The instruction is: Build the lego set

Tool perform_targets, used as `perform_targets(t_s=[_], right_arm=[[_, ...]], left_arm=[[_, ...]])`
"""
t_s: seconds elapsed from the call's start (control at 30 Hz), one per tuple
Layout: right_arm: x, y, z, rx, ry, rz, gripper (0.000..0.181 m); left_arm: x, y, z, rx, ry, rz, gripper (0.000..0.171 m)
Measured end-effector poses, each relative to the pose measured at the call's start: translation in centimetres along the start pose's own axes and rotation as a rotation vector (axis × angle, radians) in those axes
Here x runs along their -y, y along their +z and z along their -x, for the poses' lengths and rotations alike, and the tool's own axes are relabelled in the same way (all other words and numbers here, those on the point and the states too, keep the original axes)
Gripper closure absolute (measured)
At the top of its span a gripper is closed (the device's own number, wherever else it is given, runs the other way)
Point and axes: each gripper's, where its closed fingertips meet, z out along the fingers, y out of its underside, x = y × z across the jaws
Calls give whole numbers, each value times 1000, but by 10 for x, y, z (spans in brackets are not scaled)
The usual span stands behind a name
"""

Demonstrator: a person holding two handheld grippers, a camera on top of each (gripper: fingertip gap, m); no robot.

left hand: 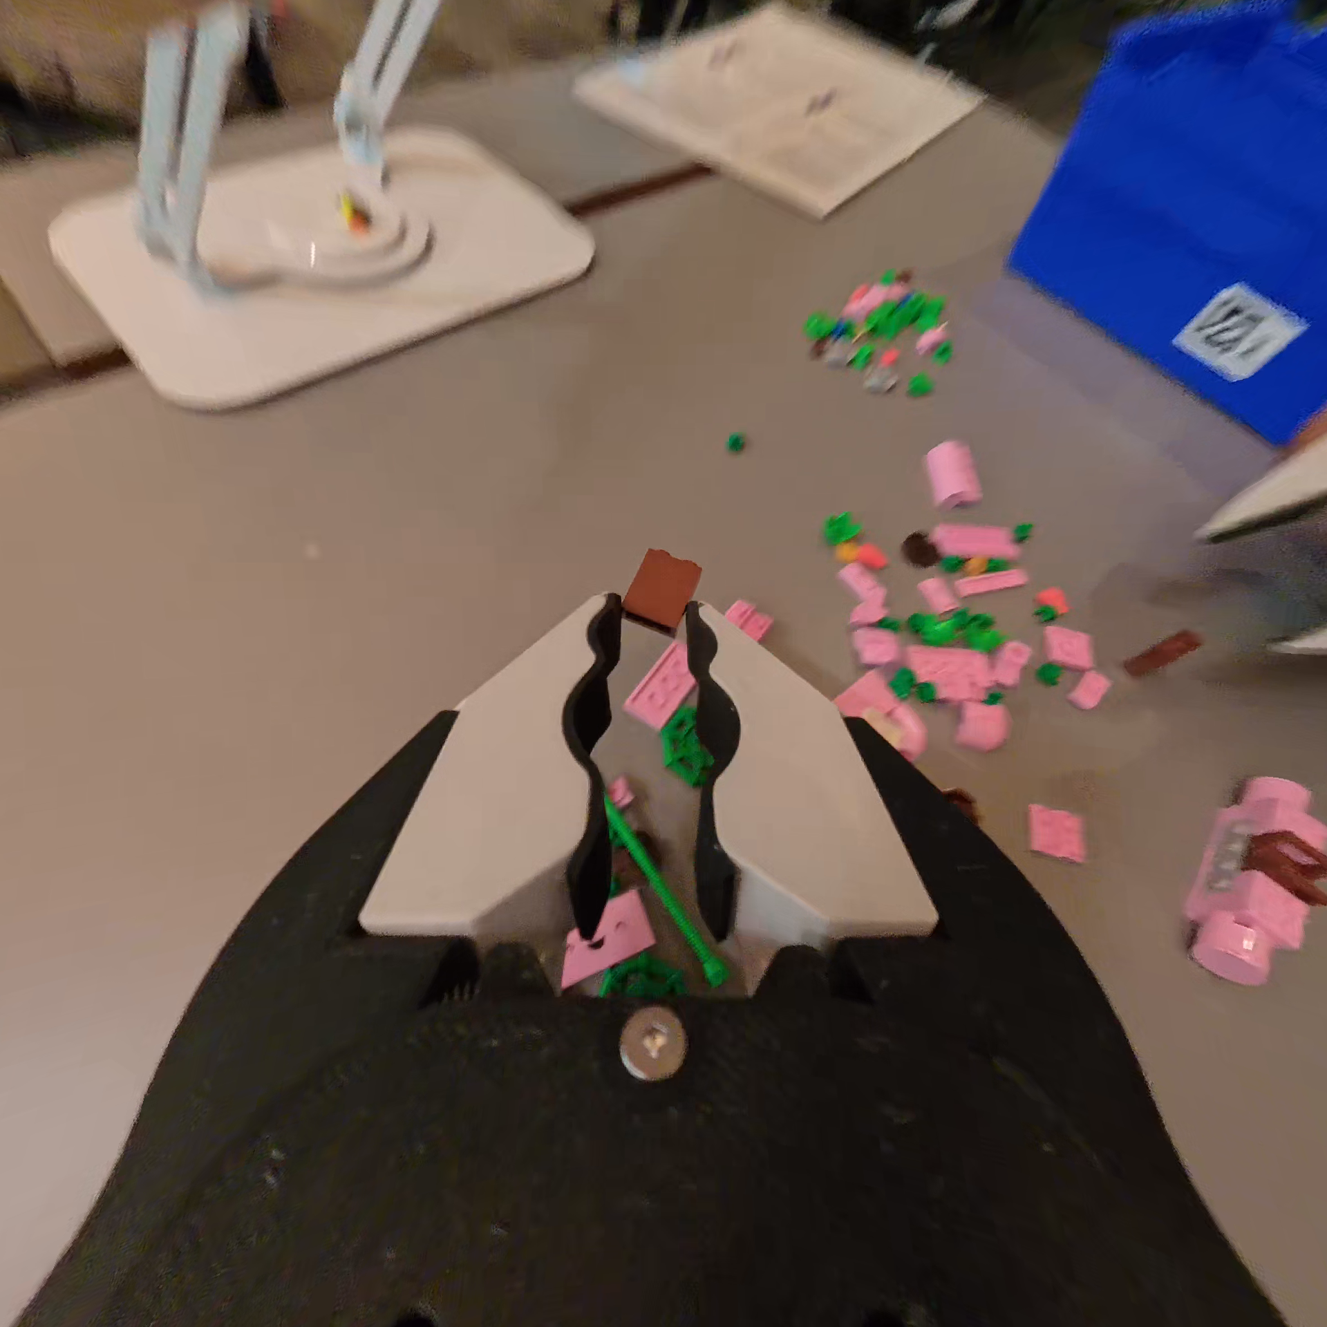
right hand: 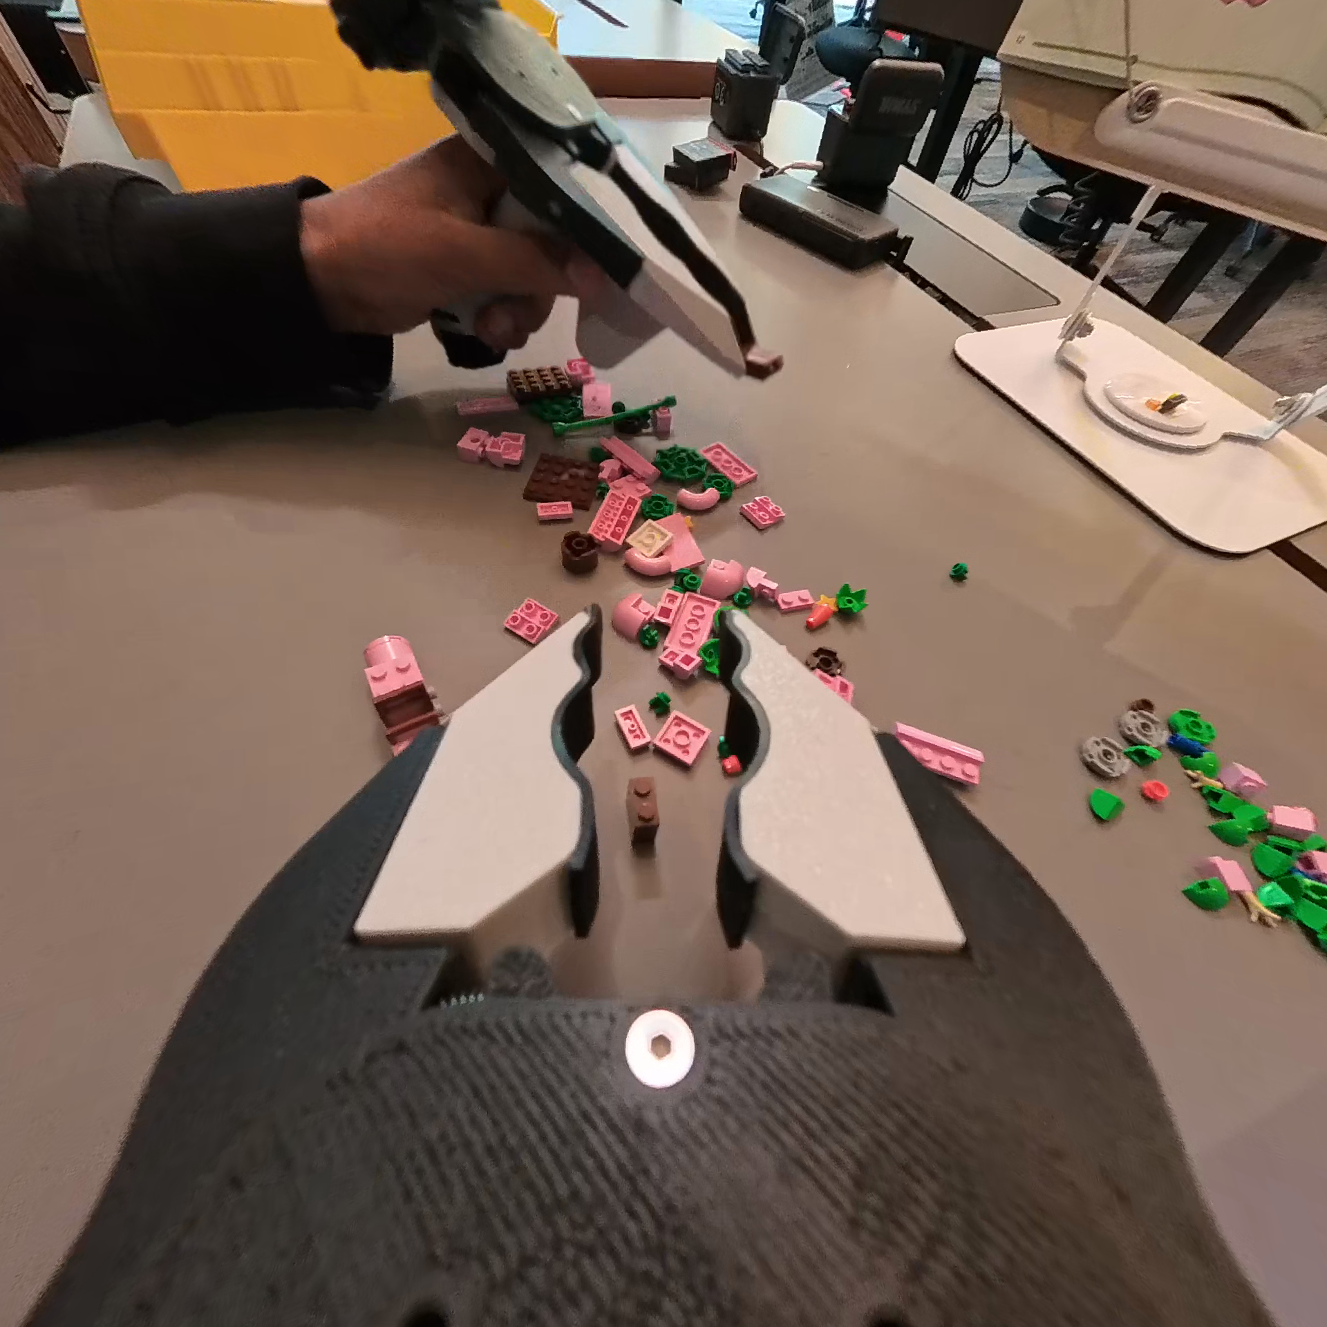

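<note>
My left gripper [left hand: 652,610] is shut on a small brown brick [left hand: 664,589], pinched at its fingertips and held above the grey table [left hand: 287,646]. The right wrist view shows that gripper [right hand: 754,355] in a person's hand, with the brown brick [right hand: 765,361] at its tip, raised over the scattered pieces. My right gripper [right hand: 660,632] is open and holds nothing. It hovers over loose pink and green pieces [right hand: 689,625]. A small brown brick [right hand: 643,808] lies on the table between its fingers, untouched. A part-built pink and brown assembly [right hand: 398,689] lies to its left.
A white base with a stand [right hand: 1149,431] sits at the far right. A blue bin [left hand: 1185,179] and a booklet [left hand: 775,108] lie beyond the pieces. A yellow bin [right hand: 251,93] and black devices [right hand: 818,208] stand at the back. A green pile [right hand: 1256,847] lies right. The grippers' ends are close to 15 cm from one another.
</note>
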Motion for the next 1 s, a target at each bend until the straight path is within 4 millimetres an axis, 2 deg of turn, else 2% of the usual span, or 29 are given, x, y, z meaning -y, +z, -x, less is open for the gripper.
perform_targets(t_s=[0.1, 0.23, 0.33, 0.4, 0.43, 0.5, 0.57, 0.67, 0.8, 1.0], right_arm=[[3, -2, -4, -16, 13, -25, 151], [19, -7, -8, -24, 53, -124, 152], [57, -27, 5, 157, 231, -378, 149], [77, -45, 0, 275, 423, -551, 156], [78, -48, -3, 313, 481, -572, 159], [70, -42, -3, 320, 489, -514, 154], [62, -32, 1, 278, 414, -454, 148], [59, -25, 17, 229, 212, -404, 143], [55, -21, 26, 126, -22, -379, 150], [56, -22, 32, 132, -72, -387, 150]], left_arm=[[24, -15, -27, -54, 128, -152, 155], [32, -27, -71, -126, 367, -258, 155], [31, -32, -106, -197, 506, -304, 155], [30, -34, -124, -223, 561, -326, 155], [29, -35, -132, -240, 582, -334, 155], [27, -36, -145, -275, 605, -343, 155], [25, -38, -156, -331, 592, -343, 155], [20, -41, -166, -468, 483, -313, 155], [21, -45, -164, -583, 338, -306, 156], [16, -46, -168, -627, 331, -277, 156]])
